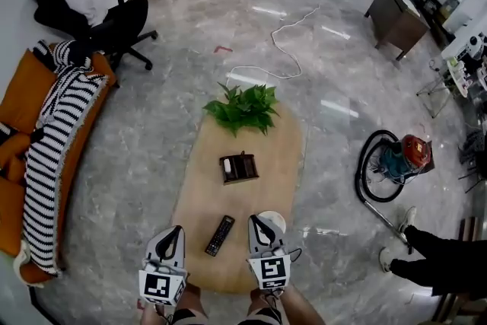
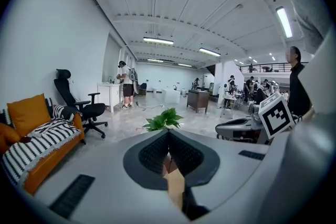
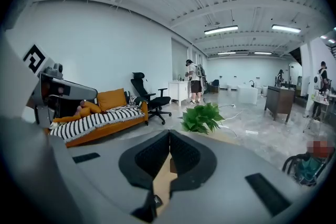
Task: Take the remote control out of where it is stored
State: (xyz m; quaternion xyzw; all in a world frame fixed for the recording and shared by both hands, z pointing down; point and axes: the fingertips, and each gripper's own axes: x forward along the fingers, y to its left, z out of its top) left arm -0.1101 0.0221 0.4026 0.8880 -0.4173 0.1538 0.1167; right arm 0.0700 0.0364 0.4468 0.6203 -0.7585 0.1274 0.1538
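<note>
Left tongs (image 1: 175,232): closed on nothing, on your side of the box (image 1: 239,167), to its left. Remote (image 1: 220,235): flat on the worktop (image 1: 283,144), apart from the box, apparently already out of it. Right tongs (image 1: 257,222): closed, empty, just right of the remote. To lift it, open one pair first and straddle its narrow width.

Bright, even light — fisheye-warped edges
</note>
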